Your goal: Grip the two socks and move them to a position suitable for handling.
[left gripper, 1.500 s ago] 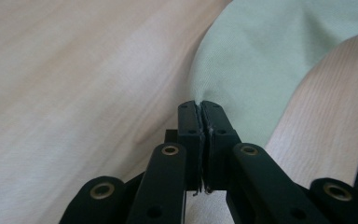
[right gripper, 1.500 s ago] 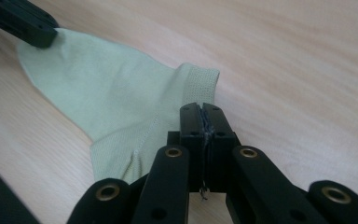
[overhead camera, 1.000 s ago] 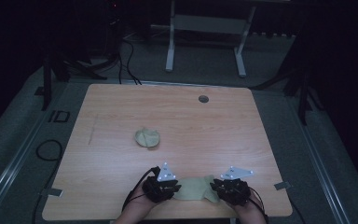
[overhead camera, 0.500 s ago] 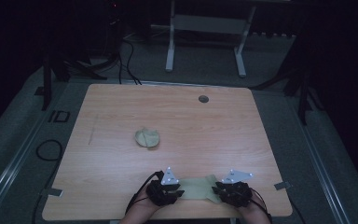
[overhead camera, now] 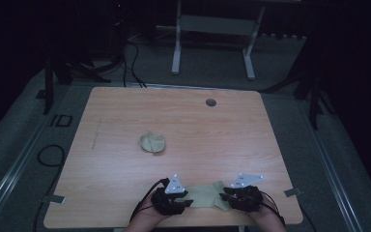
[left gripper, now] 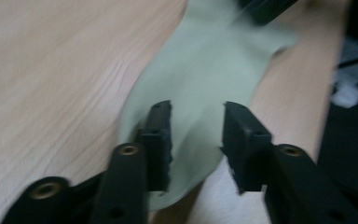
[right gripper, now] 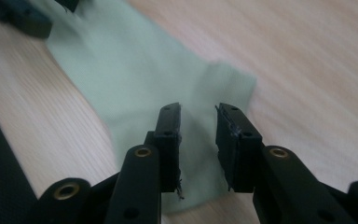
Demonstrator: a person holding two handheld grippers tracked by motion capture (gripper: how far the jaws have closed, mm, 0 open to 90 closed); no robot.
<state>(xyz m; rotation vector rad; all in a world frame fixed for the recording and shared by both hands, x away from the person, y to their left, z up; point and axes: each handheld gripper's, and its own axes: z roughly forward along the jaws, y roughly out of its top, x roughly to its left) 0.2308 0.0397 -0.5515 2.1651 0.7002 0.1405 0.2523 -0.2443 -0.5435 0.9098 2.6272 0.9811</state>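
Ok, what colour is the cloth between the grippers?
Pale green cloth, plain, best in the right gripper view.

Matt pale-green cloth [overhead camera: 204, 195], smooth wood-grain table [overhead camera: 183, 121], matt black plastic hand-held gripper [left gripper: 196, 140] jaws

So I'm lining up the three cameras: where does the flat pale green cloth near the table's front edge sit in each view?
High view: the flat green cloth lies at bottom centre, between the left claw and the right claw.
Left gripper view: the cloth runs from the jaws to top centre.
Right gripper view: the cloth runs from the jaws to upper left.
Shared landmark: the wooden table.
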